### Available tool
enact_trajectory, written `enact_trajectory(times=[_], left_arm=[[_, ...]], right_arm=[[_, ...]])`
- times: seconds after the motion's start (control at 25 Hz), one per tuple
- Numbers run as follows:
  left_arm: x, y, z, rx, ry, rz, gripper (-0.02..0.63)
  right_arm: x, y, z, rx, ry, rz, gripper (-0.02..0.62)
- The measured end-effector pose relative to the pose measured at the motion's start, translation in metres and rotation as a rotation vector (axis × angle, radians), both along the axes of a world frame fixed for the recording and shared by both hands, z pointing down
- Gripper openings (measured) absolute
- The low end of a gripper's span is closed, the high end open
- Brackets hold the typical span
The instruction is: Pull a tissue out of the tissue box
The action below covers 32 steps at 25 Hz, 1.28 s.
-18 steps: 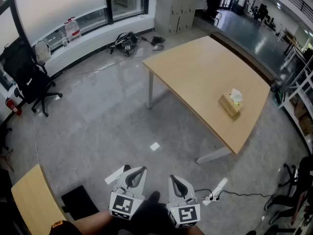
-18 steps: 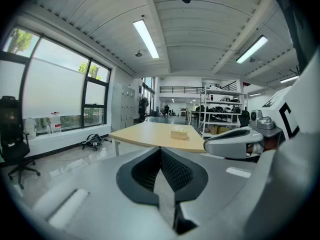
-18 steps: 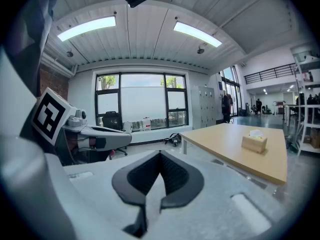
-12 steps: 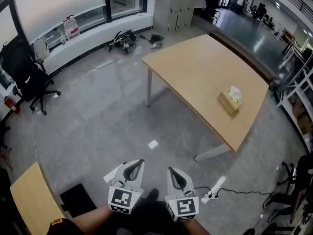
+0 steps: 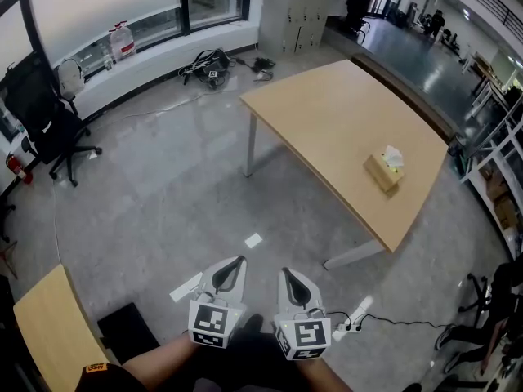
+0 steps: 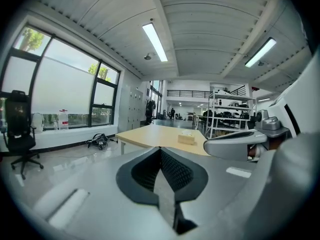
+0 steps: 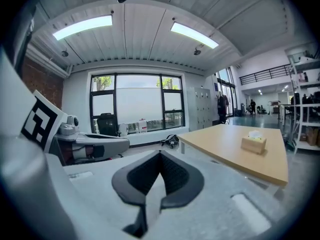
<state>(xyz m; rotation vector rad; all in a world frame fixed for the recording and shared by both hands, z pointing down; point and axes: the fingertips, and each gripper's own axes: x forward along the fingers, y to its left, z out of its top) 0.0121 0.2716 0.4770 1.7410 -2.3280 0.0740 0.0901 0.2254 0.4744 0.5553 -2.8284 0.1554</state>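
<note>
A tan tissue box (image 5: pixel 384 173) with a white tissue (image 5: pixel 394 157) sticking up from its slot sits near the right edge of a light wooden table (image 5: pixel 327 113). Both grippers are held low by the person, far short of the table and over the grey floor. My left gripper (image 5: pixel 233 265) and my right gripper (image 5: pixel 288 275) are side by side, each with its jaws pressed together on nothing. The box shows small and distant in the left gripper view (image 6: pixel 187 138) and in the right gripper view (image 7: pixel 253 143).
A black office chair (image 5: pixel 51 127) and a water bottle (image 5: pixel 121 42) stand by the windows at the left. Bags and cables (image 5: pixel 209 65) lie on the floor behind the table. A white power strip (image 5: pixel 357 316) lies near my right gripper, a second small table (image 5: pixel 47 333) at bottom left, shelving (image 5: pixel 498 178) at right.
Both grippers have shifted slightly forward and up in the head view, still shut. The tissue box has not moved.
</note>
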Motion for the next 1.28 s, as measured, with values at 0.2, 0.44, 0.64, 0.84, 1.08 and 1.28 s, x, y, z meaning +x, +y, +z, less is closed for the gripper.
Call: enact_trajectory(times=[0.2,0.44,0.64,0.84,1.08,1.28], left_arm=[[-0.007,0.008,-0.001,-0.002,0.007,-0.031,0.018],[-0.004,0.014,0.005,-0.016,0.059,-0.01,0.018],[-0.002,0.0,0.018,-0.053,0.074,0.072,0.018],[-0.025,-0.026,0.018,-0.055,0.067,0.139,0.018],[-0.083,-0.056,0.002,-0.023,0.058,0.194,0.018],[-0.115,-0.075,-0.009,0.005,0.056,0.266,0.018]], right_arm=[[0.005,0.001,-0.003,-0.003,-0.001,0.013,-0.009],[0.01,0.011,0.001,-0.031,0.021,0.035,-0.009],[0.004,0.003,0.016,-0.063,0.057,0.075,-0.008],[-0.021,-0.014,0.017,-0.049,0.074,0.122,-0.008],[-0.066,-0.037,0.004,-0.027,0.068,0.205,-0.008],[-0.097,-0.047,-0.007,0.008,0.067,0.274,-0.008]])
